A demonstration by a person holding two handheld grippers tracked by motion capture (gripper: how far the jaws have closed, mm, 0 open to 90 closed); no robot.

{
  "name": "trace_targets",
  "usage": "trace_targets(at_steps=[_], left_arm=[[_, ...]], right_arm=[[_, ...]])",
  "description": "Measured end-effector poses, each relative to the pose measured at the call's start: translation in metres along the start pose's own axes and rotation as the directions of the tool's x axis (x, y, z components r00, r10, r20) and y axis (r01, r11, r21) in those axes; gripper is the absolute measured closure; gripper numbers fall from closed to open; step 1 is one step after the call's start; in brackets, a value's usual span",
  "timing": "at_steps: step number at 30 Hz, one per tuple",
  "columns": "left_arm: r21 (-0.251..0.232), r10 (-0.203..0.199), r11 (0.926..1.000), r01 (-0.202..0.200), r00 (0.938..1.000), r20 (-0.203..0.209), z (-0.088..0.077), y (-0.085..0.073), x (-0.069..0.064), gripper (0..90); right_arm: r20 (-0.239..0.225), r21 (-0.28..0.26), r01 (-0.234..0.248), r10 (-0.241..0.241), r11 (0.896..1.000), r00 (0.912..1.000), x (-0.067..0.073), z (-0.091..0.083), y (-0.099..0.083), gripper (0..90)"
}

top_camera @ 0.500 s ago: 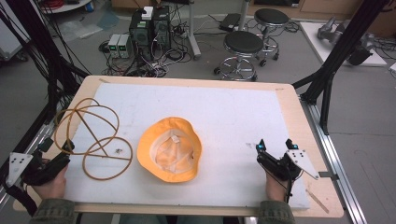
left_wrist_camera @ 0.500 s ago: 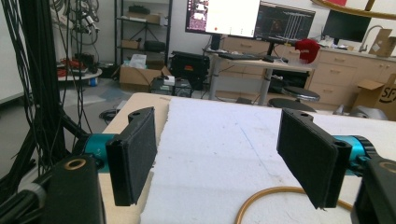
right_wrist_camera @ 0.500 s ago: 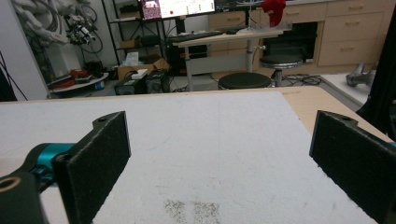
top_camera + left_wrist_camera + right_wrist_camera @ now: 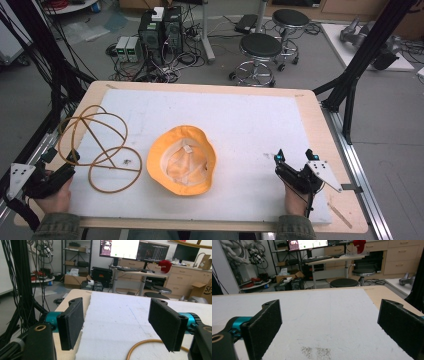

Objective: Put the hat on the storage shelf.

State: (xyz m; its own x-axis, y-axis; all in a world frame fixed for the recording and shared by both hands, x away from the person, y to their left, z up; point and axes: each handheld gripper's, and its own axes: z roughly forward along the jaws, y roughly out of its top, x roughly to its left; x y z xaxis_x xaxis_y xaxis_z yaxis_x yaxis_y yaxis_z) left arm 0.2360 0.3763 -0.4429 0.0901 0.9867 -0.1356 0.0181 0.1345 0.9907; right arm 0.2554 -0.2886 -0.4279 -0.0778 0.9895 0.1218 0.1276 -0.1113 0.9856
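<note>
Hat (image 4: 182, 160) lying near the middle of the white mat (image 4: 240, 115) in the high view, orange-yellow, soft-brimmed, turned crown down so its pale lining is facing up with a small label showing inside. Nothing is sitting in its hollow. Loops of tan tubing (image 4: 95, 145) are lying on the mat to its left, the nearest coil just beside the brim but apart from it. Left gripper (image 4: 61, 164) is resting at the near left corner of the table (image 4: 320, 125), its tip close to the tubing, well apart from the hat; from this angle I cannot tell how its jaws are standing. Right gripper (image 4: 294, 156) is sitting near the front right edge of the mat, jaws spread, nothing between them, also well apart from the hat. Two round stools (image 4: 261, 47) are standing on the floor beyond the table.

Left gripper view: left gripper (image 4: 120, 320) is holding its two black pads wide apart, gripping nothing. A curve of tubing (image 4: 140, 346) is passing low between them on the mat (image 4: 120, 312), touching neither pad that I can make out.

Right gripper view: right gripper (image 4: 329, 322) is pointing level across the mat (image 4: 327, 307), jaws standing fully wide, only bare mat between them, with a patch of dark specks (image 4: 315, 351) lying close in front.
</note>
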Motion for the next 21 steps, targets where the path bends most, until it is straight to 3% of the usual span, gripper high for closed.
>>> trace_targets(at_steps=[16, 21], left_arm=[[0.002, 0.000, 1.0000, 0.000, 1.0000, -0.004, 0.0006, -0.0004, 0.0000, 28.8], [0.005, -0.009, 0.9999, 0.009, 1.0000, -0.004, 0.0010, -0.0007, 0.0005, 28.8]], right_arm=[[-0.011, -0.005, 0.002, -0.003, 1.000, 0.9999, -0.0002, 0.0007, 0.0003, 4.2], [-0.033, -0.004, -0.002, 0.002, 1.000, 0.9995, 0.0001, 0.0022, 0.0000, 4.1]])
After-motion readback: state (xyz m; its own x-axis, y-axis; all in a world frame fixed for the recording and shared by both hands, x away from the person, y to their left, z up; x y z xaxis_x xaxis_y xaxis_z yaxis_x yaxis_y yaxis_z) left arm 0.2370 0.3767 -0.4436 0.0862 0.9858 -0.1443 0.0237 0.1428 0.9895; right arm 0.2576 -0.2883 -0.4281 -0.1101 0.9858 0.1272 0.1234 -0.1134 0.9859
